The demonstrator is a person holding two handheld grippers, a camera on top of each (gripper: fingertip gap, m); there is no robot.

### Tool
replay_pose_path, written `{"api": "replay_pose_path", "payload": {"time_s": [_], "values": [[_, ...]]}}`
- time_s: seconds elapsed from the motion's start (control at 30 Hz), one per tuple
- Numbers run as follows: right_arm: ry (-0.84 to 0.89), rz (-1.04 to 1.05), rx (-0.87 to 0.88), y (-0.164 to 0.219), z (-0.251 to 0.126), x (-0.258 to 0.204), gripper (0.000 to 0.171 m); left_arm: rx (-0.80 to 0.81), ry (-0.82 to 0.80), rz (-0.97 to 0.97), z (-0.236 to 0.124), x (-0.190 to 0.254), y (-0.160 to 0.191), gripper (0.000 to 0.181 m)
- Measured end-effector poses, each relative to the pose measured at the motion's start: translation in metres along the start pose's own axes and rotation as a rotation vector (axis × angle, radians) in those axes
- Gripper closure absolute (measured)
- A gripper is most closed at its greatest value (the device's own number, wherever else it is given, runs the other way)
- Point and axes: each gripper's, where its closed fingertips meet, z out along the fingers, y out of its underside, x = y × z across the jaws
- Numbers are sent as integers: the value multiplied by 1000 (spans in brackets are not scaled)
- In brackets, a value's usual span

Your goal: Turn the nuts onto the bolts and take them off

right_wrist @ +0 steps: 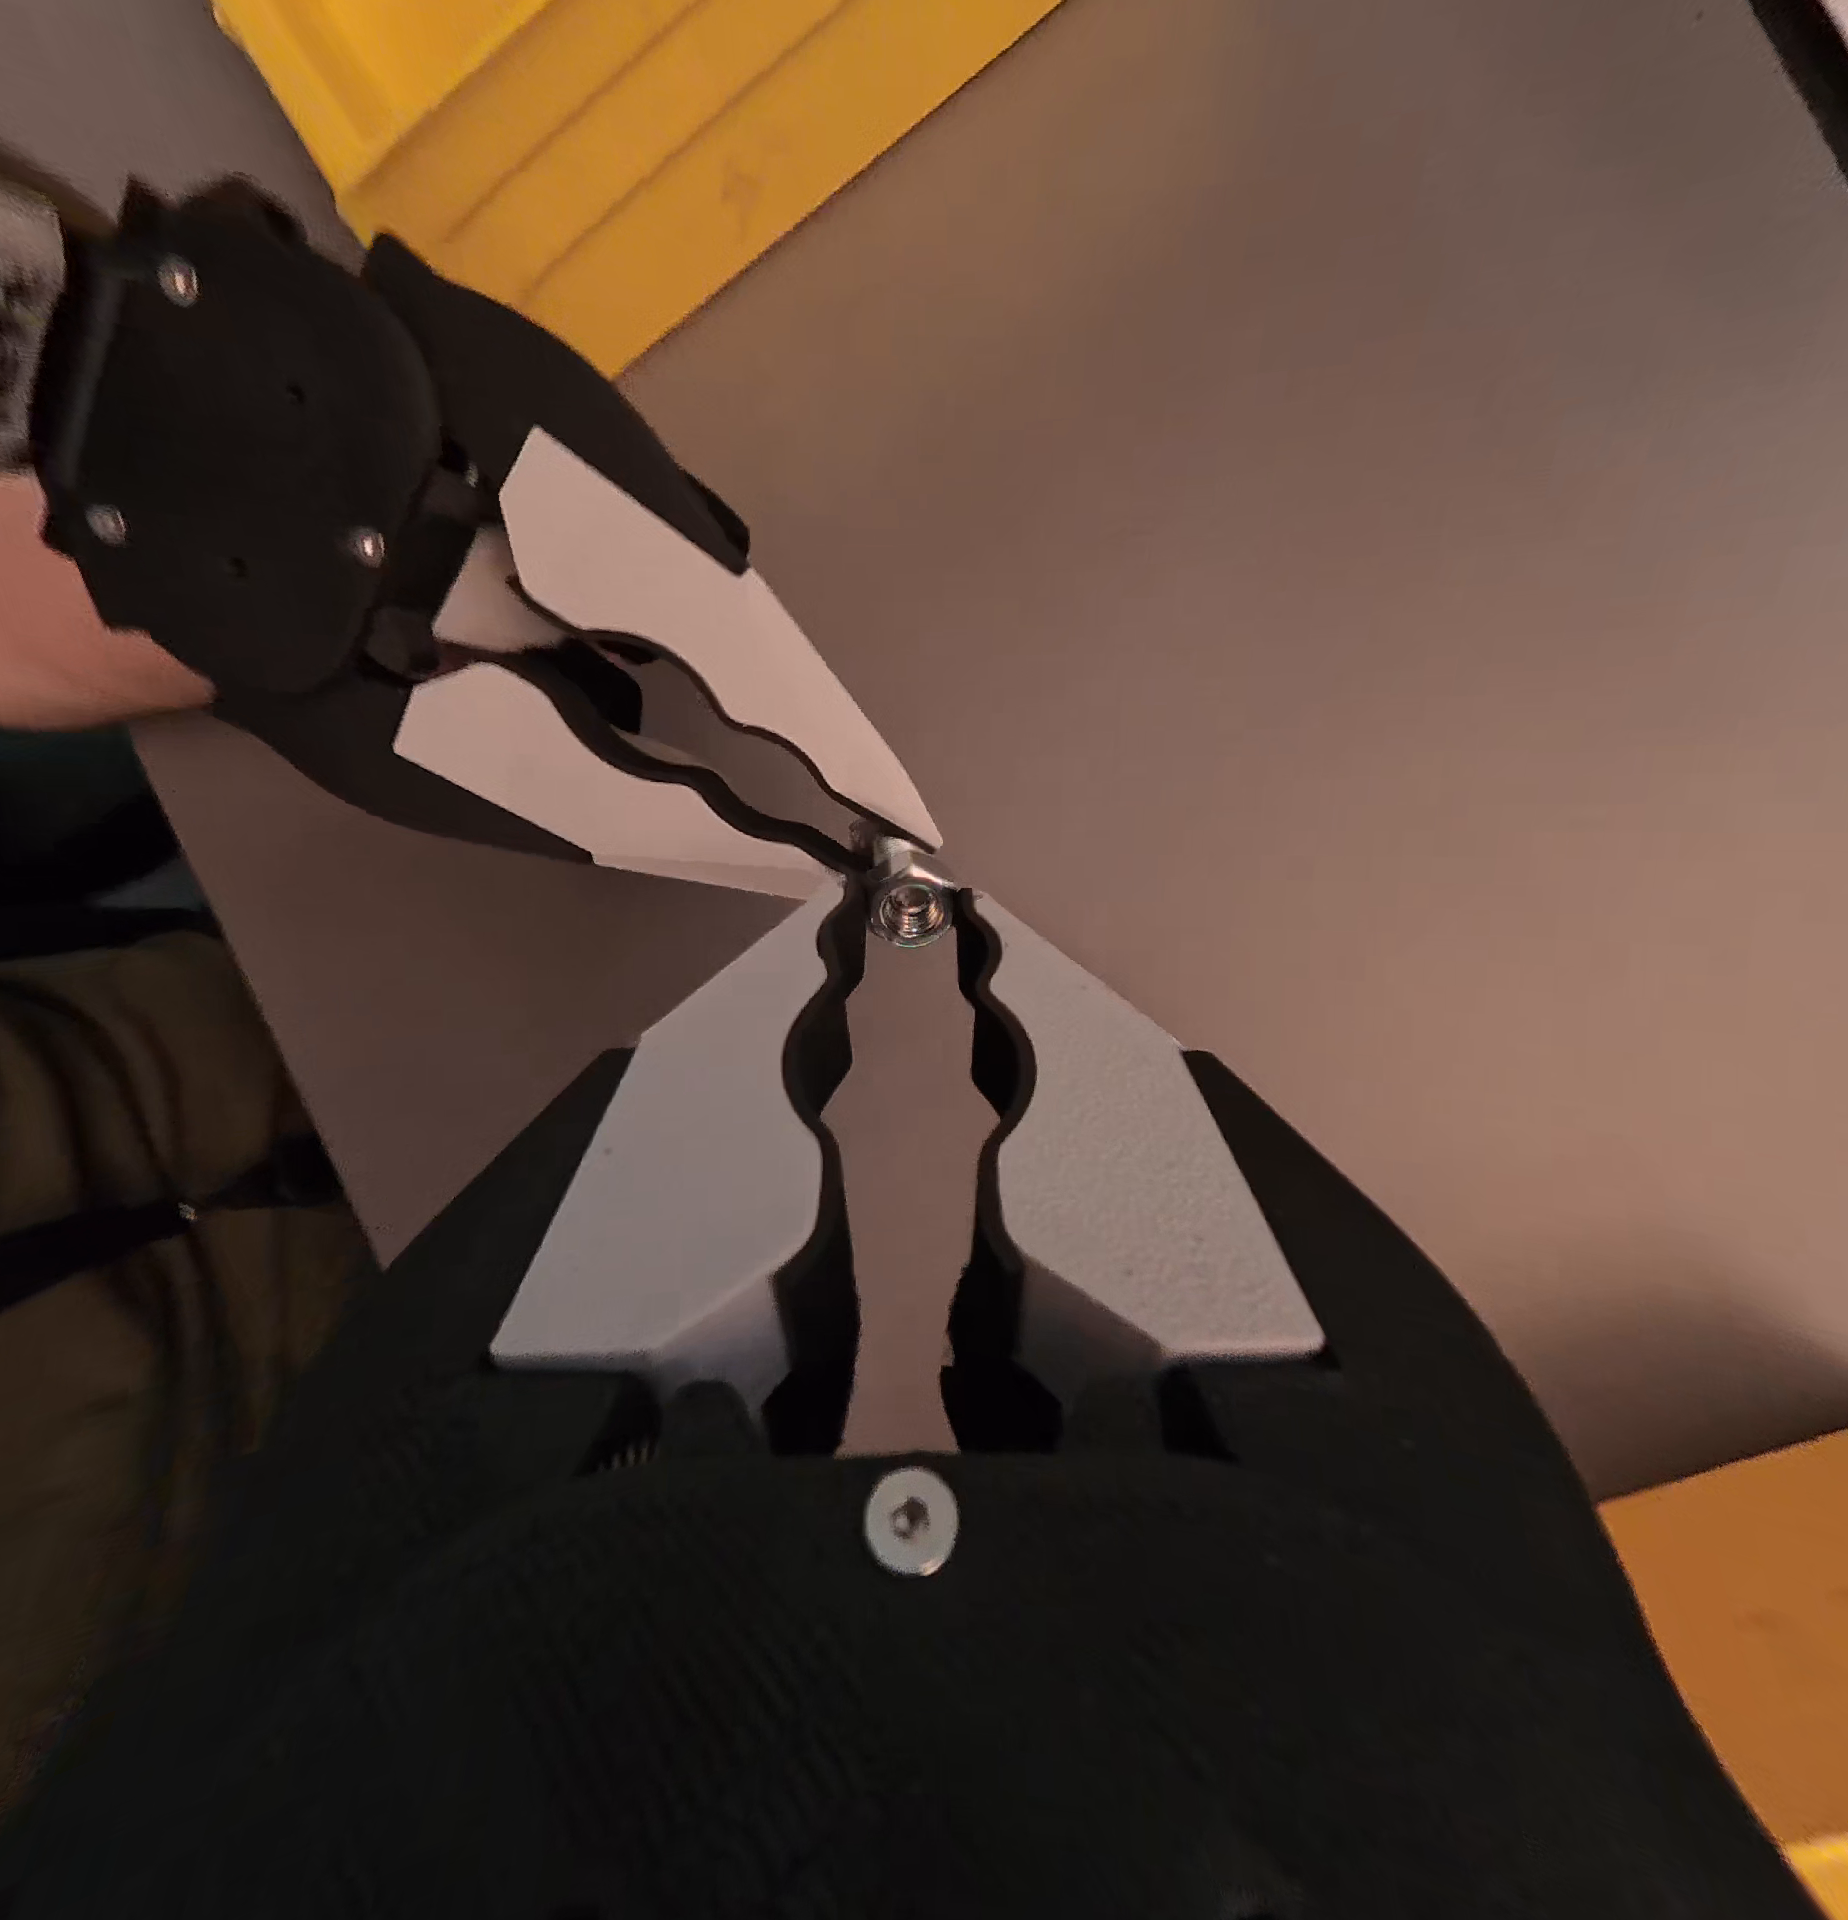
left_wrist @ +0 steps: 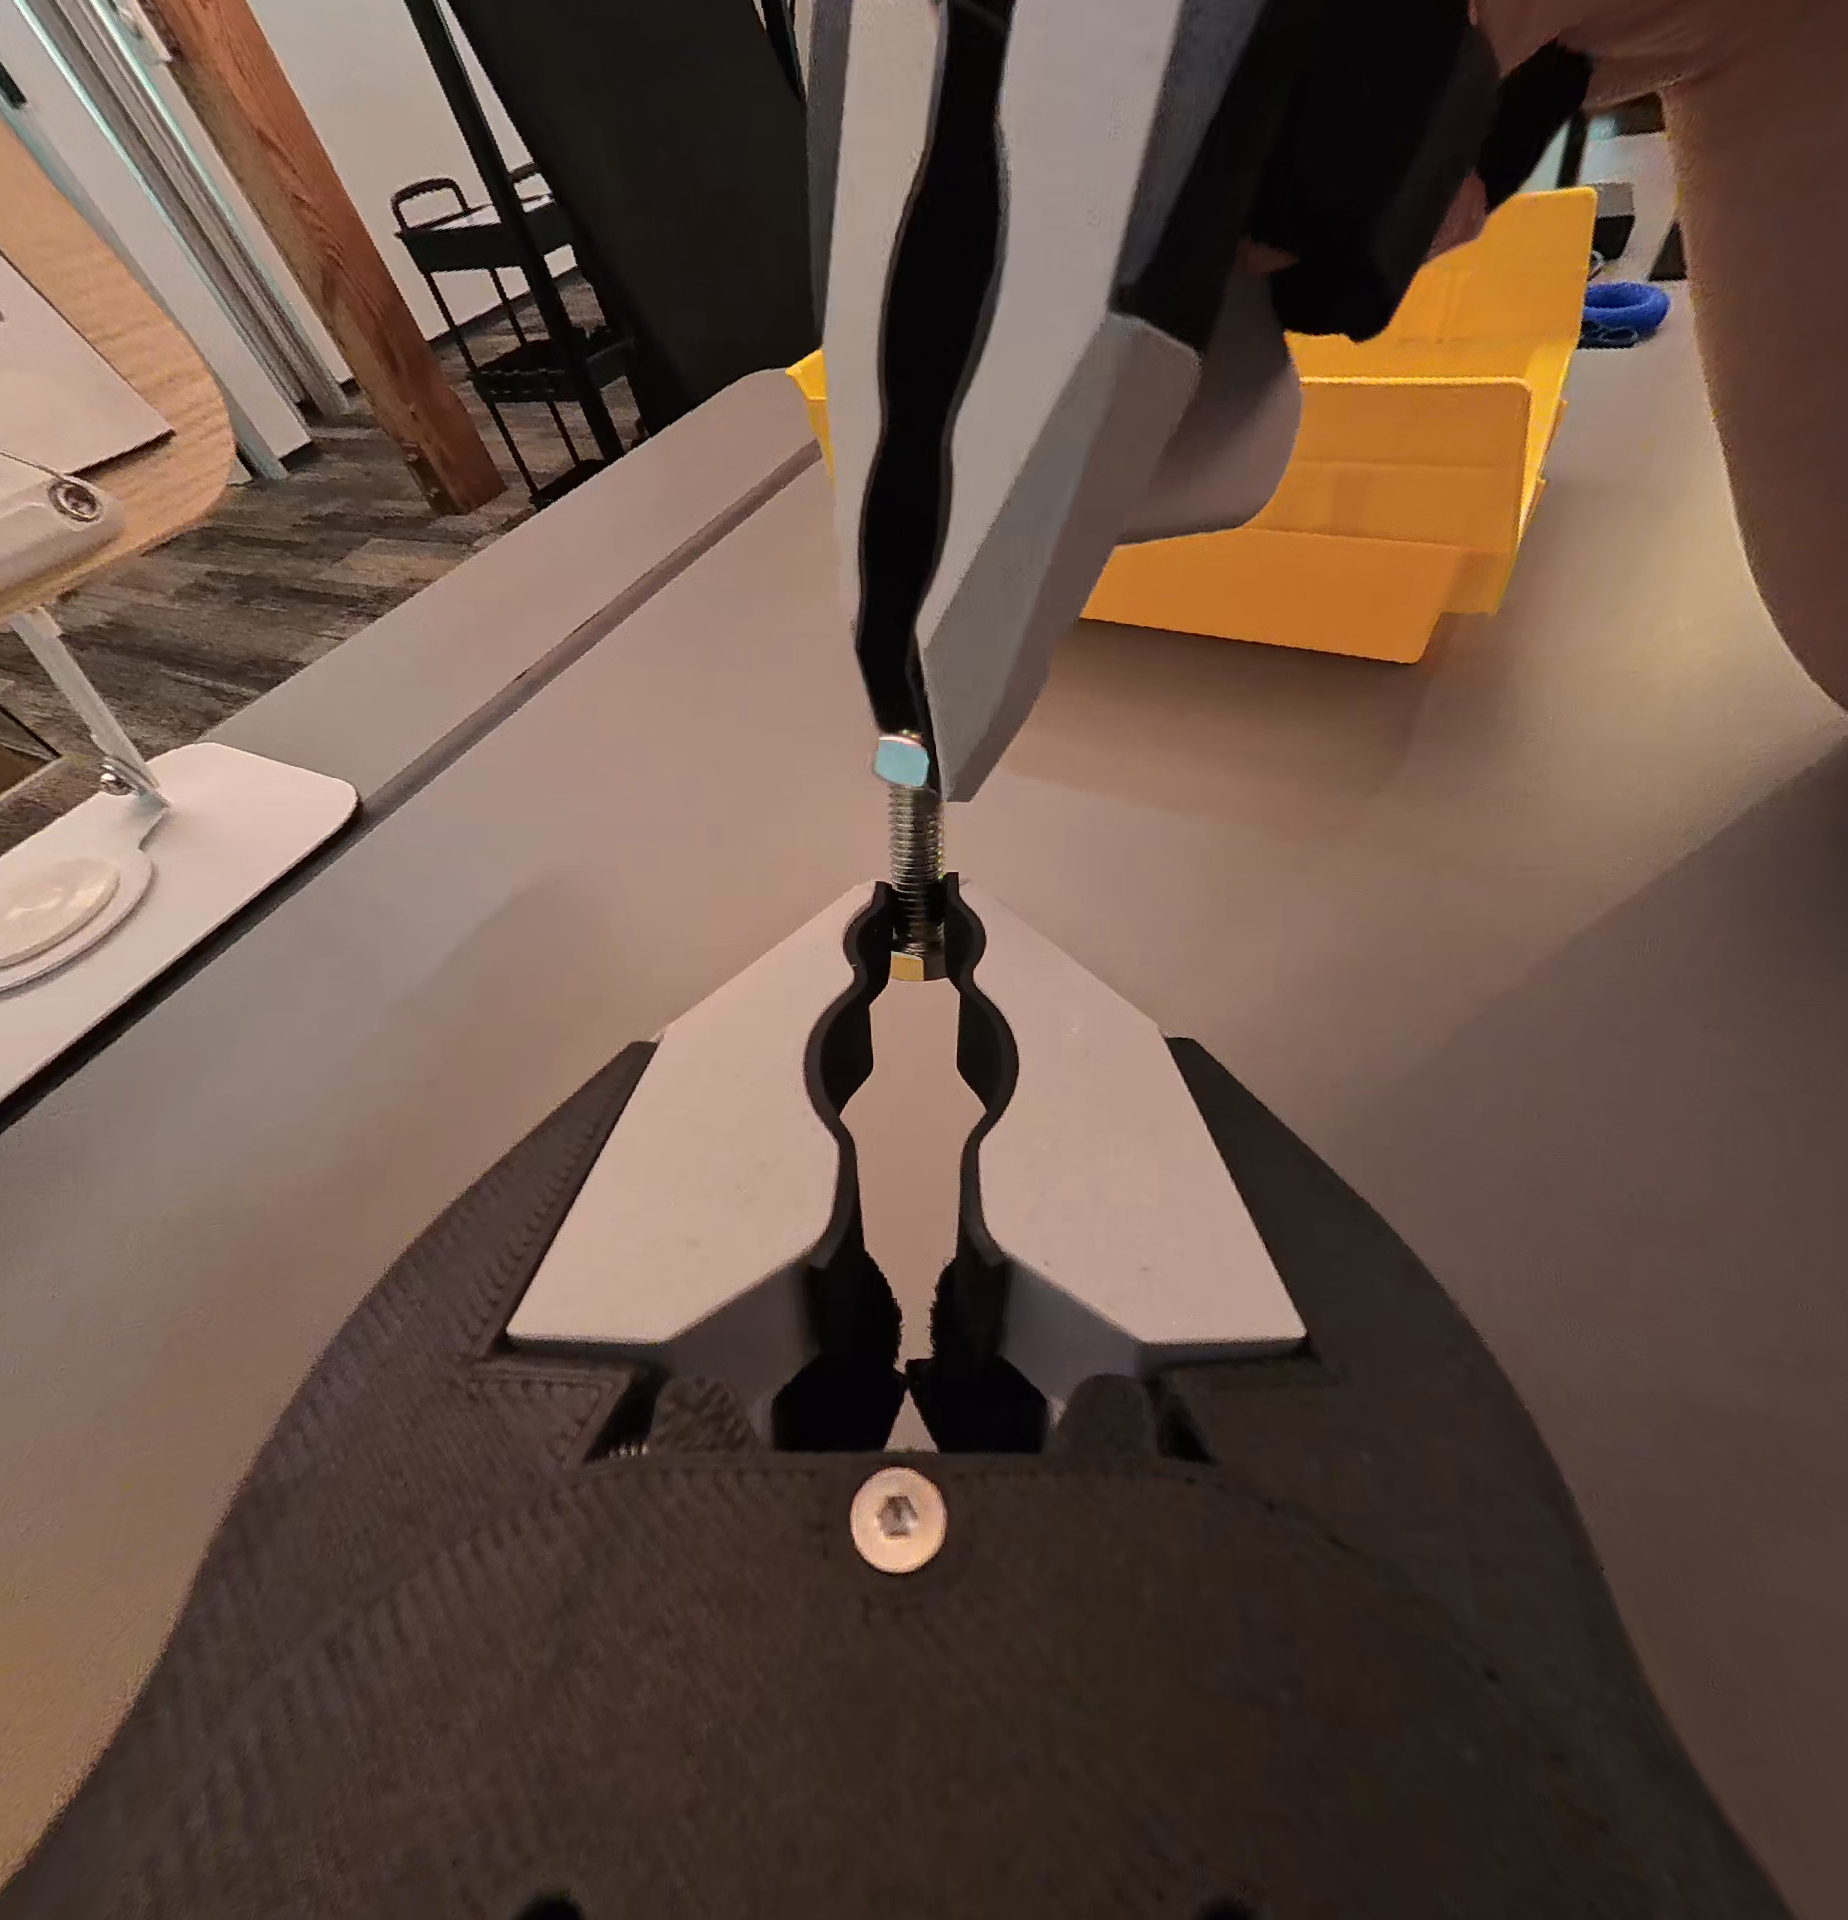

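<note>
A silver bolt (left_wrist: 912, 852) stands upright over the grey table (left_wrist: 484, 831). My left gripper (left_wrist: 915, 920) is shut on its lower end, near the head. A silver nut (left_wrist: 899, 767) sits at the top of the thread. My right gripper (left_wrist: 904, 743) comes down from above and is shut on that nut. In the right wrist view I look down onto the nut (right_wrist: 926, 894) between my right gripper (right_wrist: 904, 906) tips, with the bolt's threaded end showing in its hole. My left gripper (right_wrist: 878, 836) reaches in there from the upper left.
A yellow bin (left_wrist: 1367, 540) stands on the table behind the grippers and also shows in the right wrist view (right_wrist: 608, 135). Another yellow surface (right_wrist: 1751, 1621) lies at the lower right. A white stand base (left_wrist: 172, 821) sits at the left. A black cart (left_wrist: 515, 312) stands beyond the table. My left and right fingertips are right by each other.
</note>
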Motion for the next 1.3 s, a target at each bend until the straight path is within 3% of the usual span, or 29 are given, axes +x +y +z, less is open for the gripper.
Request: {"api": "replay_pose_path", "payload": {"time_s": [0.2, 0.4, 0.57, 0.77, 1.3], "values": [[96, -363, -47, 11, -2, -1, 155, 15, 32, 1, -2, 2, -2, 174], [118, -545, 55, 1, -12, -5, 155, 16, 70, 16, -2, 8, -3, 174], [115, -791, 47, 18, -11, -11, 155, -18, 102, 82, 2, 20, 3, 174], [59, -905, -7, 35, -5, -23, 155, -57, 174, 151, 7, 38, 10, 174], [135, -996, -145, 51, 1, -24, 154, -73, 242, 156, 8, 52, 13, 174]]}}
